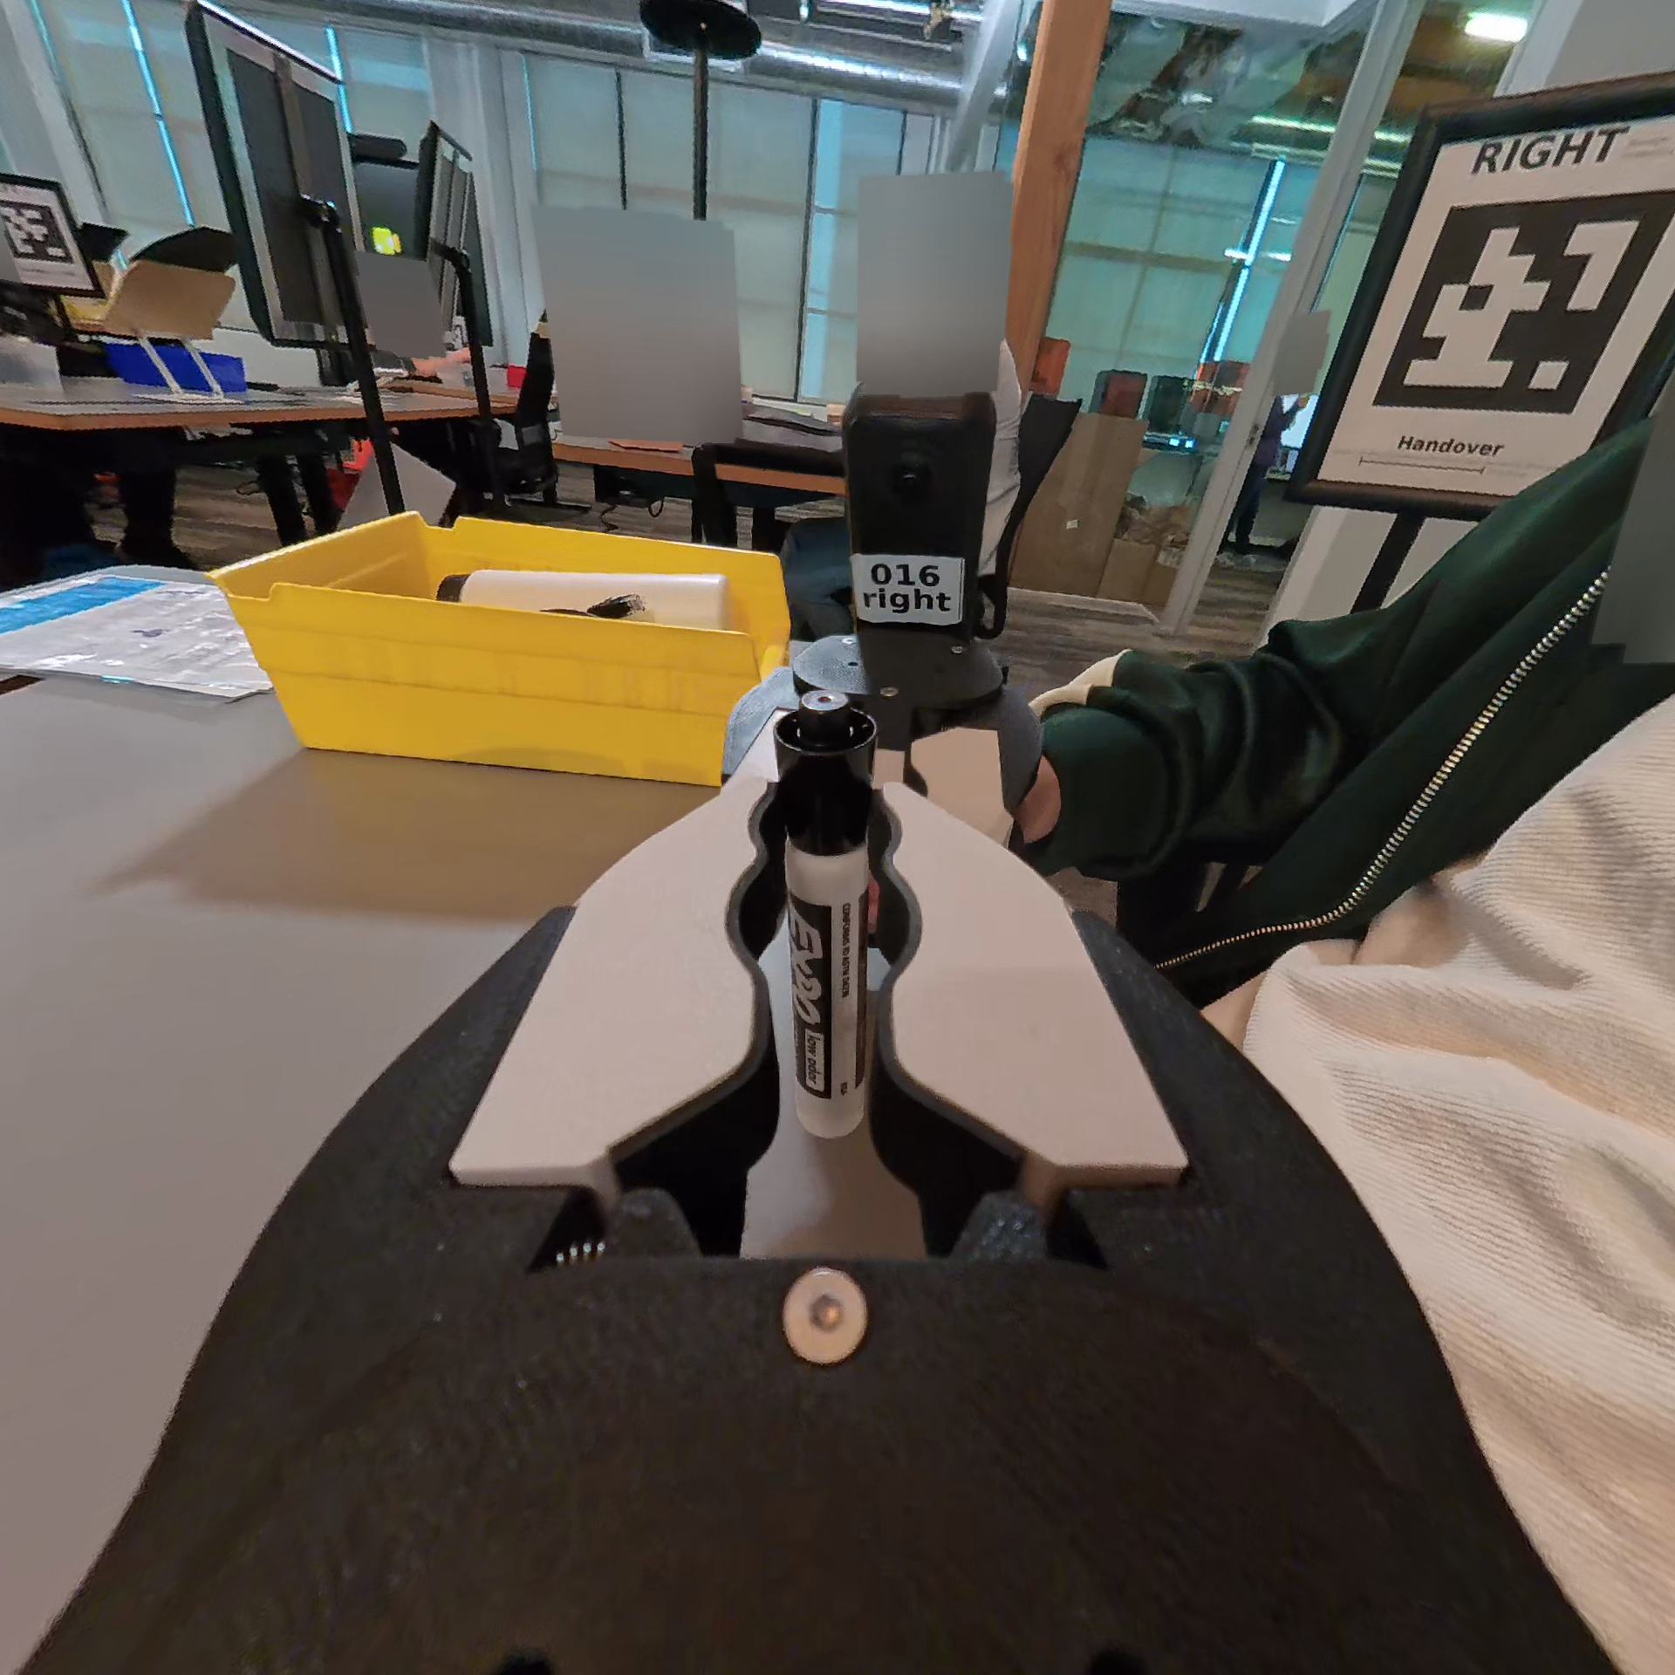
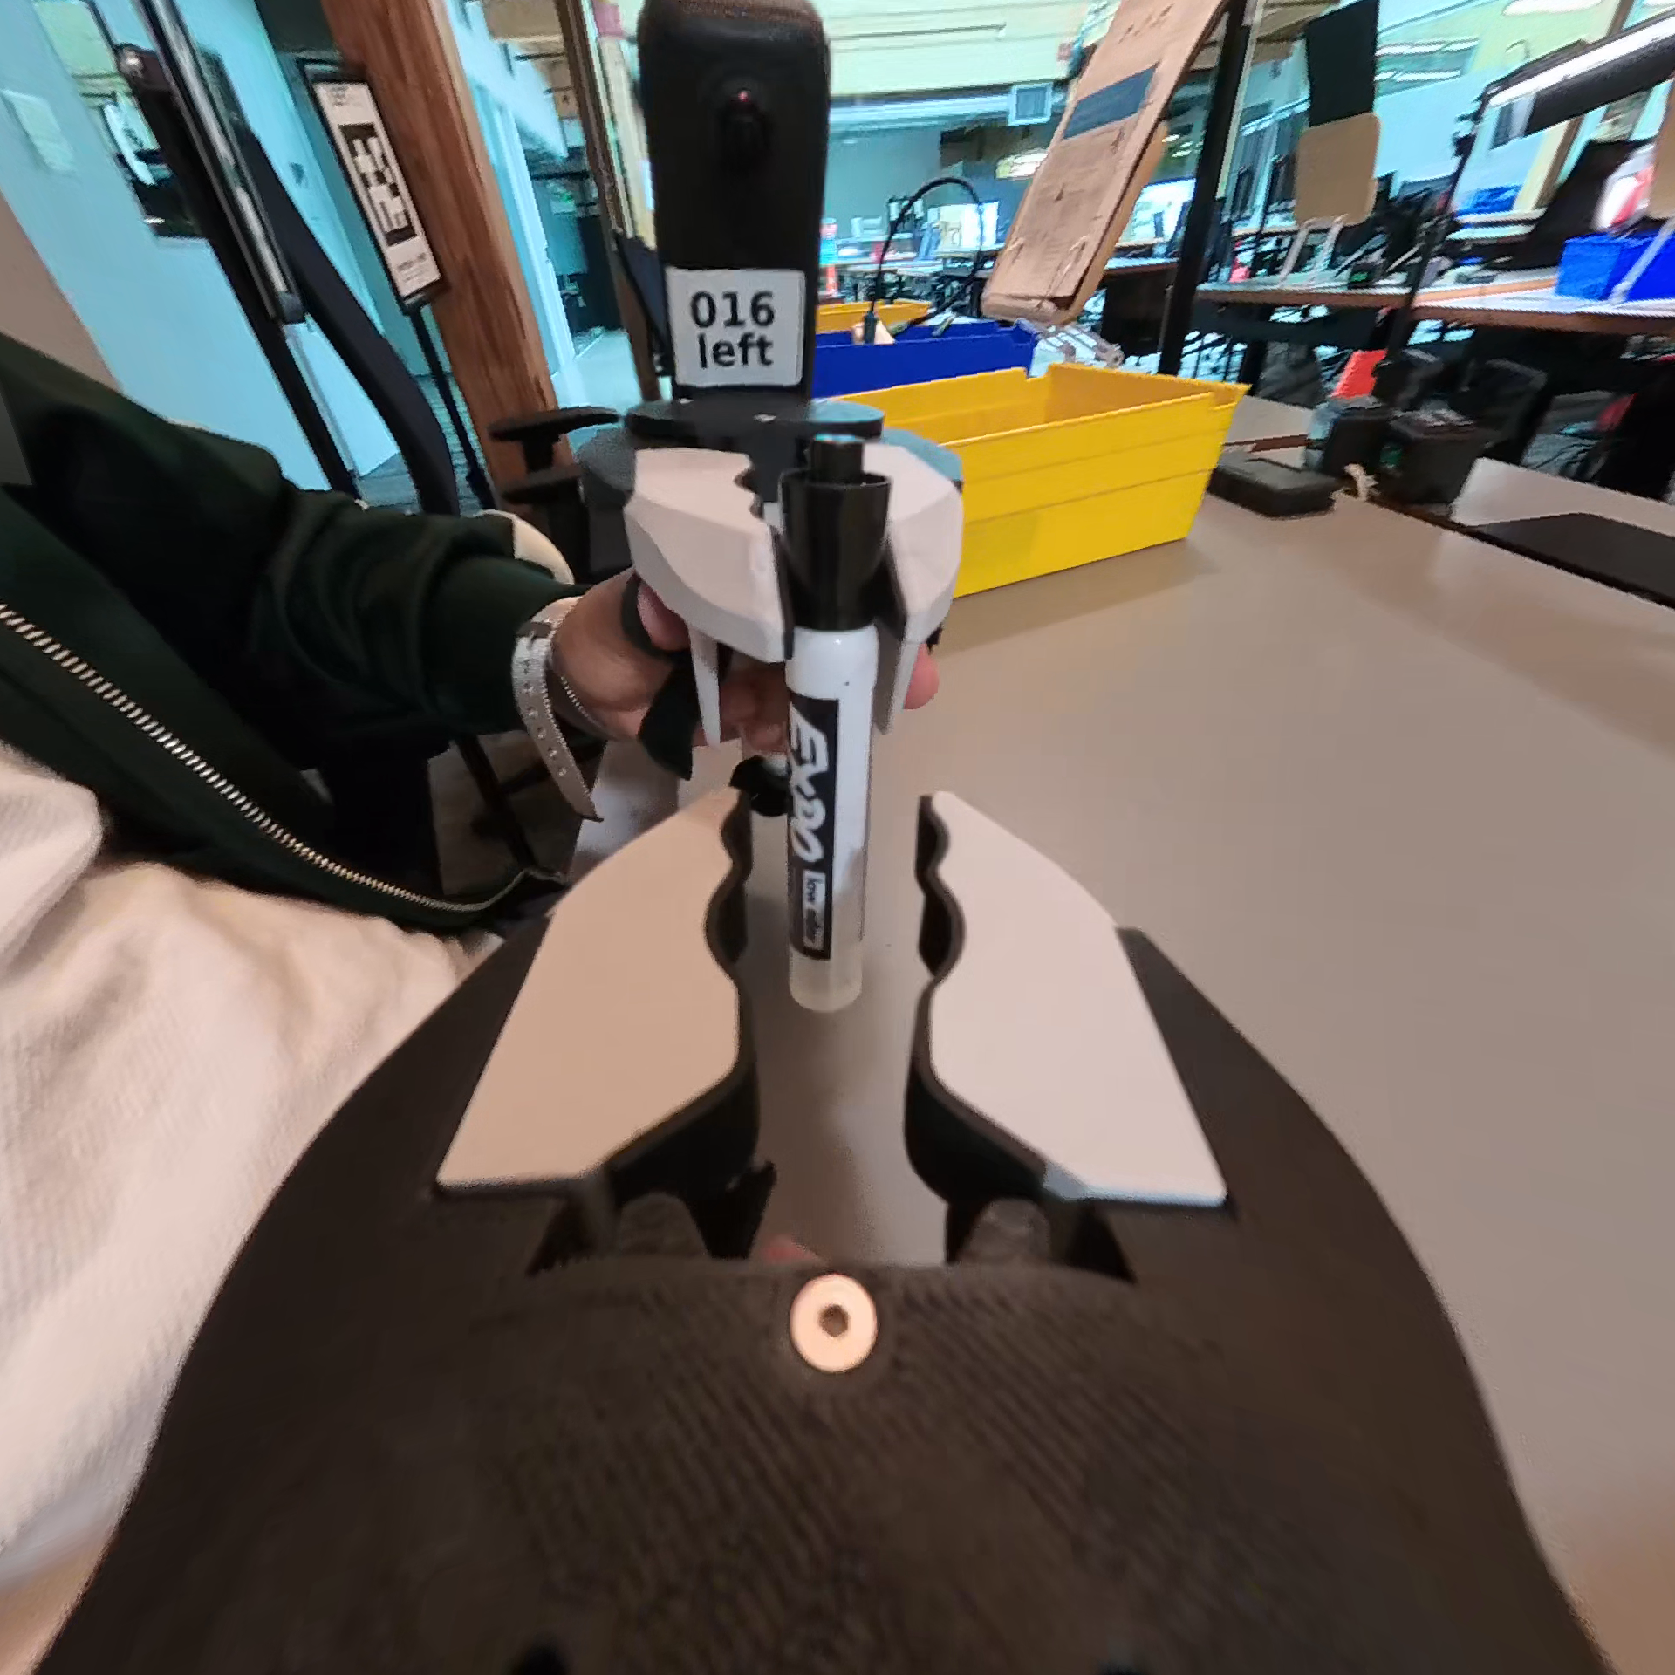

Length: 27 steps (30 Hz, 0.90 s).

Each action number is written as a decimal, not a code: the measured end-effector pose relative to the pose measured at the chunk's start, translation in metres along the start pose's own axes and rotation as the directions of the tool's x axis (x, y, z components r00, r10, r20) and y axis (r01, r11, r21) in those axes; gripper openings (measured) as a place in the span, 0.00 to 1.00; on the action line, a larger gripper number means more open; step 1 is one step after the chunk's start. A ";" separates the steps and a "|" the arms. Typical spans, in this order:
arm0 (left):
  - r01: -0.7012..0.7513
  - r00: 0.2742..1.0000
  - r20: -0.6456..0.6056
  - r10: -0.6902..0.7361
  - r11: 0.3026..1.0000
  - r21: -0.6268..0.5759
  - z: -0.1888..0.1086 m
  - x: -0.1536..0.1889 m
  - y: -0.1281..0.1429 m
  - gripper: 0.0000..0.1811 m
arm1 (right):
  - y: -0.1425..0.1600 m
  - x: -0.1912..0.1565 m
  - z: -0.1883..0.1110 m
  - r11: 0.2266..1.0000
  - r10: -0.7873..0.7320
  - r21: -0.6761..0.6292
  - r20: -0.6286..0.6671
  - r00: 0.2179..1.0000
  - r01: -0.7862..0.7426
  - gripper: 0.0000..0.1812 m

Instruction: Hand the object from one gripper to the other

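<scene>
A black-capped white marker [image 1: 829,952] stands upright above the grey table [image 1: 227,997]. My left gripper [image 1: 820,802] is shut on it near the cap. The right wrist view shows that grip from the front: the left gripper [image 2: 834,589] clamps the black cap and the marker [image 2: 829,906] hangs below it. My right gripper [image 2: 834,802] is open, with one finger on each side of the marker's white body and a gap on both sides. The right gripper's body [image 1: 911,544] shows just behind the marker in the left wrist view; its fingers are mostly hidden there.
A yellow bin [image 1: 489,689] holding a white bottle [image 1: 589,594] stands on the table beyond the grippers and also shows in the right wrist view [image 2: 1042,489], with a blue bin [image 2: 915,358] behind it. A framed sign [image 1: 1532,299] stands at the right. The person's green sleeve [image 1: 1314,743] is close. Some 4 cm of space lies between my two pairs of fingers.
</scene>
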<state>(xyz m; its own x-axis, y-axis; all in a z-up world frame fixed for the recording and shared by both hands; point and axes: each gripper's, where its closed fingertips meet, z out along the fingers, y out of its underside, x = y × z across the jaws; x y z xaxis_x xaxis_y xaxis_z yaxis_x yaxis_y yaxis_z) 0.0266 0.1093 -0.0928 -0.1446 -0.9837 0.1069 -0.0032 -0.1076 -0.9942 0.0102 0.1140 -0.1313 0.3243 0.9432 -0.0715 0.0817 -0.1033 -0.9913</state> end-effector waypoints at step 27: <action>0.092 0.980 0.183 -0.083 0.995 -0.044 -0.001 -0.045 0.027 0.69 | -0.023 0.024 -0.025 0.992 -0.019 0.118 -0.135 0.991 0.035 0.10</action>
<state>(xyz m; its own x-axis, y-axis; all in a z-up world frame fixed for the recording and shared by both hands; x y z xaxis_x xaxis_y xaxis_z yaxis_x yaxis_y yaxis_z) 0.0320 0.1507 -0.1248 0.0401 -0.9811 0.1895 -0.0600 -0.1917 -0.9796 0.0397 0.1307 -0.1073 0.4469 0.8938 -0.0371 -0.0188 -0.0321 -0.9993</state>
